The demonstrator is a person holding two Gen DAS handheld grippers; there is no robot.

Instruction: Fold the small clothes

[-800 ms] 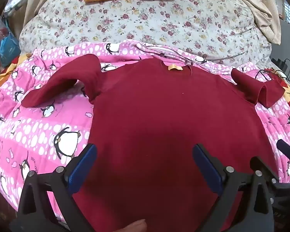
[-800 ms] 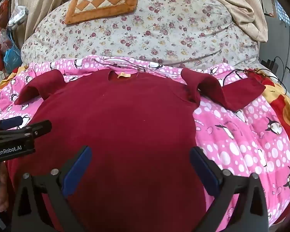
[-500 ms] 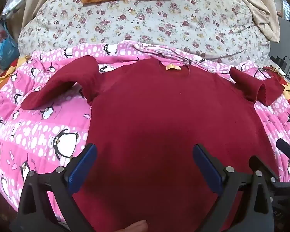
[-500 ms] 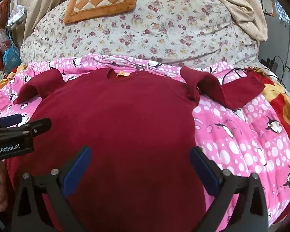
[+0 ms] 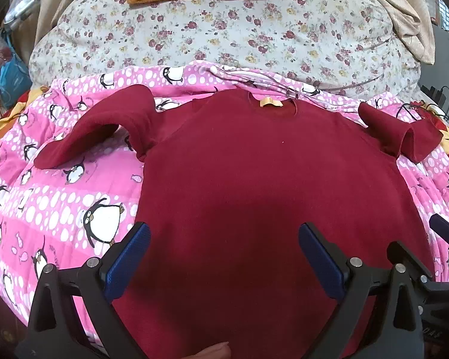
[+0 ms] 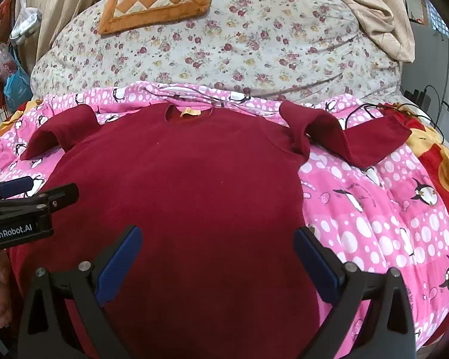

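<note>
A dark red long-sleeved shirt [image 5: 254, 185] lies flat on a pink penguin blanket [image 5: 45, 209], collar with an orange label [image 5: 271, 103] at the far side. It also shows in the right wrist view [image 6: 188, 197]. Its left sleeve [image 5: 98, 128] bends out to the left; its right sleeve [image 6: 353, 137] lies folded out to the right. My left gripper [image 5: 224, 257] is open and empty above the shirt's lower part. My right gripper [image 6: 218, 257] is open and empty above the lower right part. The left gripper [image 6: 30, 197] shows at the left of the right wrist view.
A floral duvet [image 6: 224, 45] is heaped behind the blanket, with an orange checked cushion [image 6: 155, 0] on top. Beige cloth [image 6: 374, 9] hangs at the back right. Bags [image 5: 9, 68] hang at the far left. Black cables [image 6: 404, 110] lie at the right edge.
Both grippers have drifted slightly; the shirt sits a little lower and farther in view. Both stay open. The shirt has not moved.
</note>
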